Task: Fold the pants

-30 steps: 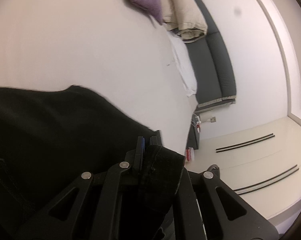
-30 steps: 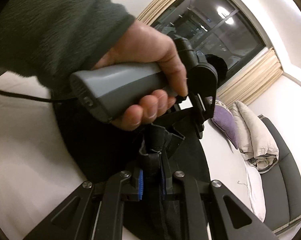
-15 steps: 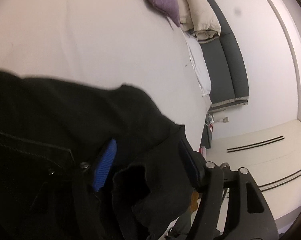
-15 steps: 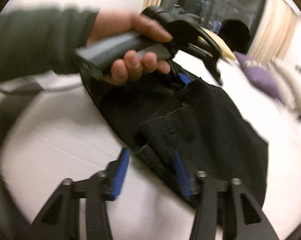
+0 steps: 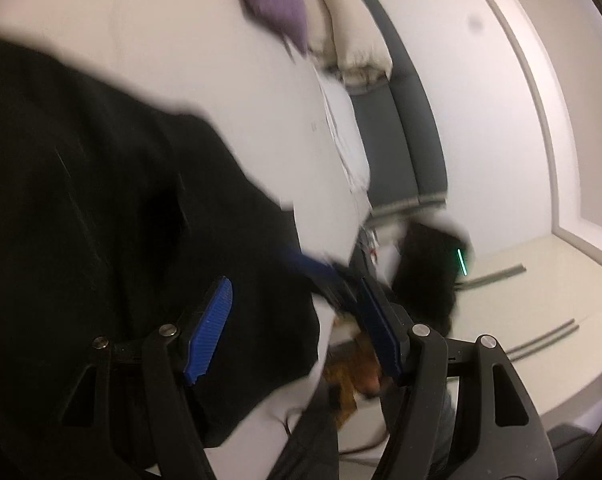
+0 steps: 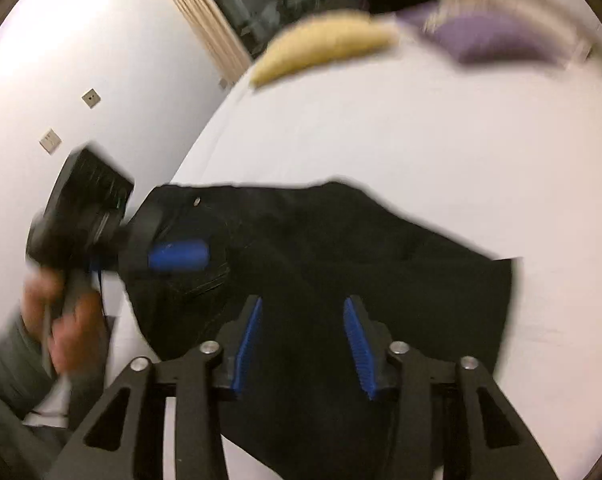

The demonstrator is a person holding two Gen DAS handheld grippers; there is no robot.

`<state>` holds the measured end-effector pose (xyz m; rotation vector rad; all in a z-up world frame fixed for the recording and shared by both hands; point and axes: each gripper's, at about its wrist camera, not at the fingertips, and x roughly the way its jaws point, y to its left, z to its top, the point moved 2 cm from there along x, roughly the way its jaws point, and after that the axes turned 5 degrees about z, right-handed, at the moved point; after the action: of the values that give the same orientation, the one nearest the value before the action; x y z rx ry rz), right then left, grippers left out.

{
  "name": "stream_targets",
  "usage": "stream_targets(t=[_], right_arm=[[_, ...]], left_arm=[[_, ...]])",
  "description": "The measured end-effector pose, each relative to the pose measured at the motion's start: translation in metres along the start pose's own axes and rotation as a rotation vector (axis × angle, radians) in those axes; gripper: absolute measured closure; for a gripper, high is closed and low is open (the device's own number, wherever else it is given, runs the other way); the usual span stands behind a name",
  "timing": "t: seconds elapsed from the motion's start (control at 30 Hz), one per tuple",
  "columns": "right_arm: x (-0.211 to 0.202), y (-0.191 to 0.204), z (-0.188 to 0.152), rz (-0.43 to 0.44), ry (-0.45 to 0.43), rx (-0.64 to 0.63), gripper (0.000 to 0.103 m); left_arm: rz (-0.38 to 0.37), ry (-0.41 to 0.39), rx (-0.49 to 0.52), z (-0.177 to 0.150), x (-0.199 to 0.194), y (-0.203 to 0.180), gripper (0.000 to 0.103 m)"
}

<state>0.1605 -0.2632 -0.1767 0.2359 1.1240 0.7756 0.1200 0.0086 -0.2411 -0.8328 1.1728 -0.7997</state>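
Observation:
The black pants (image 6: pixel 341 248) lie folded flat on the white bed (image 6: pixel 421 128); they also fill the left of the left wrist view (image 5: pixel 101 200). My right gripper (image 6: pixel 301 312) is open and empty, hovering just above the pants' near edge. My left gripper (image 5: pixel 297 300) is open and empty over the pants' edge by the bed side; it also shows blurred at the left of the right wrist view (image 6: pixel 177 256). The right gripper appears blurred in the left wrist view (image 5: pixel 433 264).
A purple pillow (image 5: pixel 277 4) and beige bedding (image 5: pixel 353 36) lie at the bed's far end, a yellow pillow (image 6: pixel 321 48) by the window. A grey sofa (image 5: pixel 405 112) stands beside the bed. The white wall (image 6: pixel 81 80) is at the left.
Both grippers have opened and let go of the pants, which now lie flat on the bed. Both grippers have pulled back and apart from each other.

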Motion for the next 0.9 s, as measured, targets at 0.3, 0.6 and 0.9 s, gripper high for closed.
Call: stream_targets(t=[0.3,0.6,0.9], right_arm=[[0.018,-0.1,0.029,-0.158,-0.112,0.315,0.103],[0.0,-0.004,0.033,-0.253,0.024,-0.127,0.066],[0.067,0.054,0.023,-0.284,0.358,-0.682,0.066]], left_arm=[[0.116,0.118,0.06,-0.061,0.028,0.02,0.04],[0.156,0.148,0.132,-0.104,0.016,0.006,0.041],[0.143,0.144,0.12,-0.136,-0.001,0.015,0.041]])
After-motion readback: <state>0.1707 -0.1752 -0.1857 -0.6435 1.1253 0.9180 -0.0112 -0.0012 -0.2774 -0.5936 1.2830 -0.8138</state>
